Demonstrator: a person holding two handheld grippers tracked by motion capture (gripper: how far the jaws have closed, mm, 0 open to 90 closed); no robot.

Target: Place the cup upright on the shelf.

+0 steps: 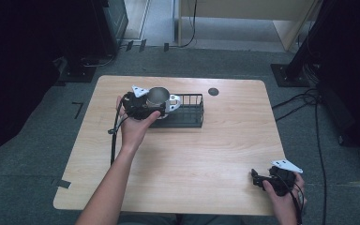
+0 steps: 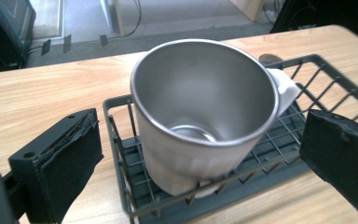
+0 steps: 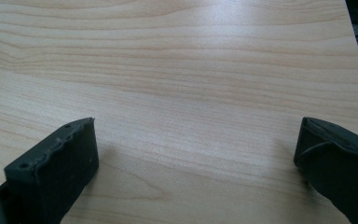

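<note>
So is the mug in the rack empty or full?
Empty: the left gripper view shows the mug's bare metal bottom, with nothing inside.

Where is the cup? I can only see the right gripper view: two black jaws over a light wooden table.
Observer: The shiny steel mug with a white handle stands upright in a black wire rack on the far left part of the table.
Operator: Is the other gripper holding it?
Observer: No. The left gripper has its jaws open, one on each side of the mug, not touching it.
Operator: Is anything in the mug?
Observer: Nothing; its bare metal bottom shows.
</note>
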